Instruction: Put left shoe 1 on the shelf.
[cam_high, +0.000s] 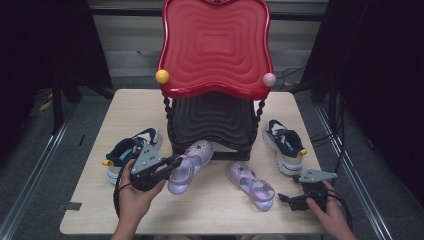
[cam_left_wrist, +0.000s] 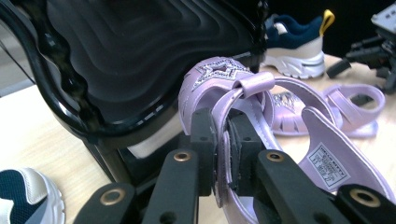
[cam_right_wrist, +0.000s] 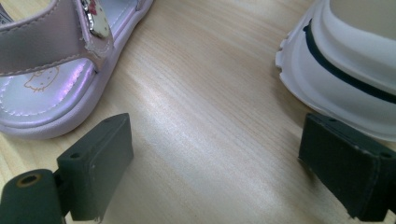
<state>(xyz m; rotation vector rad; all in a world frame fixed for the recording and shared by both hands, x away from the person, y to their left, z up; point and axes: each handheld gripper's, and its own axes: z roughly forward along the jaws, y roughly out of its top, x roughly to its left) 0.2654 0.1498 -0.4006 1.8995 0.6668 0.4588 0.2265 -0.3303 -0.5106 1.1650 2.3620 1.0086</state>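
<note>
Four shoes are in play and none sits on the rack yet, so the work looks barely begun. That rack, a two-tier stand with a red top tray and a black lower tray, stands at the far middle of the table and both trays look bare.

One lilac sandal is in hand: the left tongs are clamped tight on its heel strap, holding it just in front of the rack's black lower tray, toe towards the rack. My reading is that this sandal goes onto a tray next.

Left to do, as I judge it: the second lilac sandal, lying in front of the rack and to its right, and both navy-and-white sneakers, one to the rack's left, the other to its right.

Right tongs rest wide apart, holding nothing, between that second sandal and the right sneaker.

Count: two sandals, two sneakers, one rack, two tongs.
</note>
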